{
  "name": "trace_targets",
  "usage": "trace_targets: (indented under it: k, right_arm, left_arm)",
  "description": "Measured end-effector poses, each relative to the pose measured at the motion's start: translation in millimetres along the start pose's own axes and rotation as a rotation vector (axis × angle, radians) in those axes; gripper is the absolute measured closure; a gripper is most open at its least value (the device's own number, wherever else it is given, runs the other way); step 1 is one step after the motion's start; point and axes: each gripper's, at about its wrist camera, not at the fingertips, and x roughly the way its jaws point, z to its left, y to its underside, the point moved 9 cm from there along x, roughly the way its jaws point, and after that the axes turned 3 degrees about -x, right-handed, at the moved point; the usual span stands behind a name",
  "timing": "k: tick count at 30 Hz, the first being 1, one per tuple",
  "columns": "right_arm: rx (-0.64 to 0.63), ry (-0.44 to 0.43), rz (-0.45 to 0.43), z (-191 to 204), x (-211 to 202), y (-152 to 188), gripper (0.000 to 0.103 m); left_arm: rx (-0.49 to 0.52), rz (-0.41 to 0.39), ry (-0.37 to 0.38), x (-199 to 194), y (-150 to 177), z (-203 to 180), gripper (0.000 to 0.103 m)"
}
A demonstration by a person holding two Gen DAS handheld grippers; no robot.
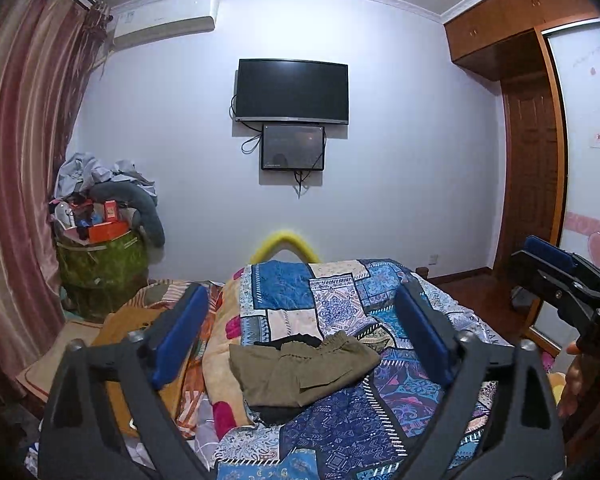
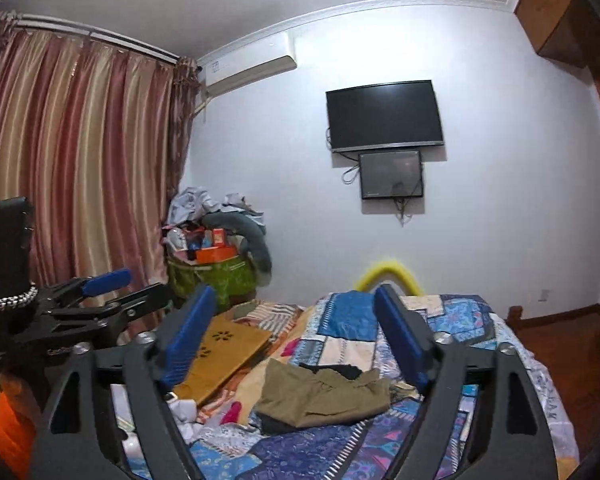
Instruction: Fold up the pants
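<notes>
Olive-green pants (image 1: 304,372) lie bunched on the patchwork quilt of the bed, with a black garment (image 1: 296,340) partly under them. They also show in the right wrist view (image 2: 324,394). My left gripper (image 1: 302,328) is open and empty, held above and short of the pants. My right gripper (image 2: 296,332) is open and empty, also raised over the bed. The right gripper shows at the right edge of the left wrist view (image 1: 556,268). The left gripper shows at the left of the right wrist view (image 2: 112,292).
The blue patchwork quilt (image 1: 340,432) covers the bed. A tan board (image 2: 228,352) lies on the bed's left side. A green basket (image 1: 100,268) piled with clothes stands by the striped curtain (image 1: 16,200). A TV (image 1: 292,92) hangs on the far wall. A wooden wardrobe (image 1: 532,160) stands right.
</notes>
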Motion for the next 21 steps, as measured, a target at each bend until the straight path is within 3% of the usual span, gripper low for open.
trace_targets:
  k: [4, 21]
  right_arm:
    - [0.013, 0.026, 0.008, -4.5, -4.1, 2.2, 0.001]
    - [-0.001, 0.066, 0.033, -2.0, -12.4, 18.2, 0.0]
  left_arm:
    - [0.002, -0.019, 0.012, -6.5, 2.3, -2.6, 0.0]
    - [-0.007, -0.006, 0.017, -5.3, 12.6, -1.1, 0.0]
